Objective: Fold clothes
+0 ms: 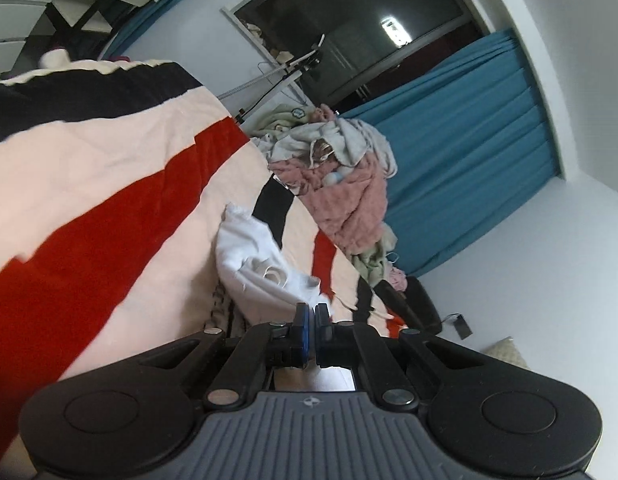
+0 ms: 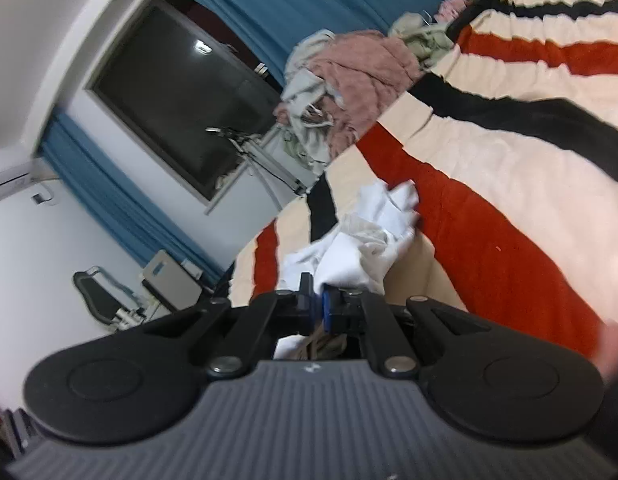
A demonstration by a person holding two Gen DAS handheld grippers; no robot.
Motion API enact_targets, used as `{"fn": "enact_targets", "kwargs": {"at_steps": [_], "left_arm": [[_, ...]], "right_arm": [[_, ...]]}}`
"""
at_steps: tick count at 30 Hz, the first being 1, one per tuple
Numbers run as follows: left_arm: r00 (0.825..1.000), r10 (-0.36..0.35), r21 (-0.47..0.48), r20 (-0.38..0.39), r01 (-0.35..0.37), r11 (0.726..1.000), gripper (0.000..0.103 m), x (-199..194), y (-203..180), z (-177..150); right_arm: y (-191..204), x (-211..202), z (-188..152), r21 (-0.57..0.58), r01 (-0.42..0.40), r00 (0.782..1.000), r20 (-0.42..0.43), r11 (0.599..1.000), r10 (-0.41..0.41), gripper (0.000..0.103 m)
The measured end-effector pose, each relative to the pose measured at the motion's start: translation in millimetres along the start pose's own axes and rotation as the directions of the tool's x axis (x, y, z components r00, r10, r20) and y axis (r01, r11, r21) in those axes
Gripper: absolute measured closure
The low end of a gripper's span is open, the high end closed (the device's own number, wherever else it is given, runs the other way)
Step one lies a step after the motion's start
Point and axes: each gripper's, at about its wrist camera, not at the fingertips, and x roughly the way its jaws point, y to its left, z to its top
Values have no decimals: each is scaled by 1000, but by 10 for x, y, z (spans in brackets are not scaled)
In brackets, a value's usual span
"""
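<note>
White garment held up over the striped bed by both grippers.

The white garment is bunched just ahead of both claws, over the striped blanket. The left gripper is seen pinched on its edge, jaws nearly together; the right gripper is likewise clamped on the cloth. A pile of clothes is heaped well beyond, near the blue curtain.

Soft white cloth garment, velvety striped blanket
</note>
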Motion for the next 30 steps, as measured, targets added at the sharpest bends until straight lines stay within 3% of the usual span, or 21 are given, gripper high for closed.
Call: {"fn": "enact_targets", "kwargs": {"at_steps": [3,6,10,16,21,24,30], "left_arm": [[1000,-5,-1,-10,5,1000,100,-406,-33,-195],[1000,20,19,-9,-20,1000,100,-656,-52,-369],[999,16,-42,-29,-17,999,100,-637,4,-322],[996,79,-21,-44,-80,997,100,-40,-268,173],[988,154,50,-28,-153,987,100,732,-493,626],[983,183,72,-31,-181,981,100,1181,-422,751],[977,208,94,-51,-202,975,100,1721,10,703]], "right_arm": [[76,-465,-191,-66,17,999,37,998,-15,96],[134,-658,-257,-105,41,998,48,994,-36,96],[144,-584,-222,-92,52,997,60,994,-46,96],[210,-51,155,-17,26,998,58,1000,-25,96],[372,795,572,14,79,996,30,997,-79,95],[330,1346,723,8,167,986,-1,986,-167,95],[-138,1936,614,34,124,990,-79,992,-121,95]]}}
